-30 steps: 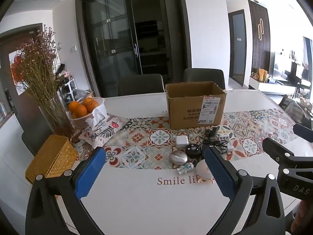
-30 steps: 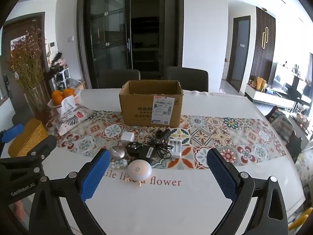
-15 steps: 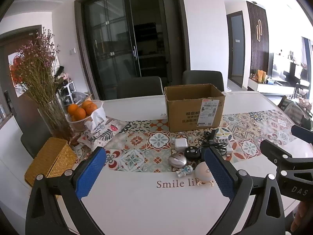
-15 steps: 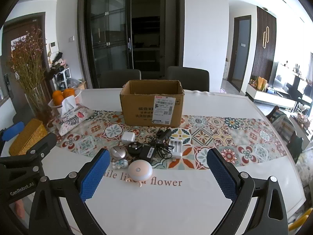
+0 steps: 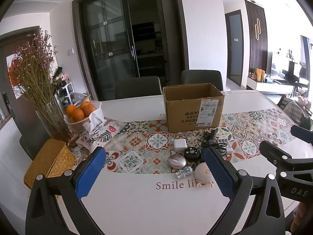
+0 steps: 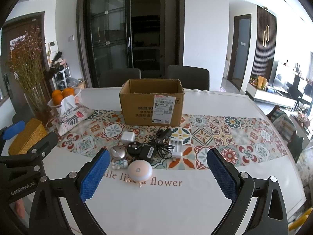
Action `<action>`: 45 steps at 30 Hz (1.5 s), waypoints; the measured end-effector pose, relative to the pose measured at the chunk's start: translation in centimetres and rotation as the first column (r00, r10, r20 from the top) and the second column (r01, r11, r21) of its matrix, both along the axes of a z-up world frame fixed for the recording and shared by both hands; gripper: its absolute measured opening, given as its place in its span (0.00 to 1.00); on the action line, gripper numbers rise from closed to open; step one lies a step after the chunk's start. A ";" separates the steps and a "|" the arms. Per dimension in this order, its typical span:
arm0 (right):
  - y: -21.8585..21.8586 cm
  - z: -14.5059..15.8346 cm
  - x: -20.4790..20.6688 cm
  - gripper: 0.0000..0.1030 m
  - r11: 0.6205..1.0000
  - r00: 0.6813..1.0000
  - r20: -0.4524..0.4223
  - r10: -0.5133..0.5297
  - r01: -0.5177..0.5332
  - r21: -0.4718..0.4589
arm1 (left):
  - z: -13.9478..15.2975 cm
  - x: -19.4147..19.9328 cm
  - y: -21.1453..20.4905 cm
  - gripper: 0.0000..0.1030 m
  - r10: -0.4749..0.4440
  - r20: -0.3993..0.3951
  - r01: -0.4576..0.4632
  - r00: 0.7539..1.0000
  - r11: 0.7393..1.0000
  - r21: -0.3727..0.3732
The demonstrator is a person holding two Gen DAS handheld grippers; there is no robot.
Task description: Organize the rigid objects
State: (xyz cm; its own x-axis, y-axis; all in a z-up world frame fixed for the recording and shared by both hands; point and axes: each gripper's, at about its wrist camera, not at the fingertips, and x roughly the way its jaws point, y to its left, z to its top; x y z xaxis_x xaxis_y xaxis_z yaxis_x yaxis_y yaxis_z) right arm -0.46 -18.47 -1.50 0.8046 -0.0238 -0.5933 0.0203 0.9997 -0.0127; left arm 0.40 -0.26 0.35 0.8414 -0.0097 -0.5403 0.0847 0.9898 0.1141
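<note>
As seen from the left wrist, the left tongs (image 5: 154, 173) stand wide apart and empty above the white tabletop (image 5: 137, 205), with the cardboard box (image 5: 192, 107) open on the patterned runner (image 5: 137, 146) beyond. From the right wrist, the right tongs (image 6: 158, 174) likewise gape wide, empty; round night light (image 6: 139, 170), silver mouse (image 6: 118, 152), white charger (image 6: 128, 136) and battery holder (image 6: 176, 145) cluster just before the box.
</note>
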 end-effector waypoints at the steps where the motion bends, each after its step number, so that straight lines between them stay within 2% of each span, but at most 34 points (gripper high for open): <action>1: 0.0 0.0 0.0 0.97 1.000 1.000 0.001 0.000 0.000 0.000 | 0.0 0.0 0.0 1.00 0.001 0.000 -0.001 1.000 1.000 -0.001; 45: 0.1 -0.2 0.1 0.97 1.000 1.000 -0.008 0.003 -0.003 0.004 | -0.7 -0.4 -0.3 1.00 0.005 -0.003 -0.005 1.000 1.000 -0.001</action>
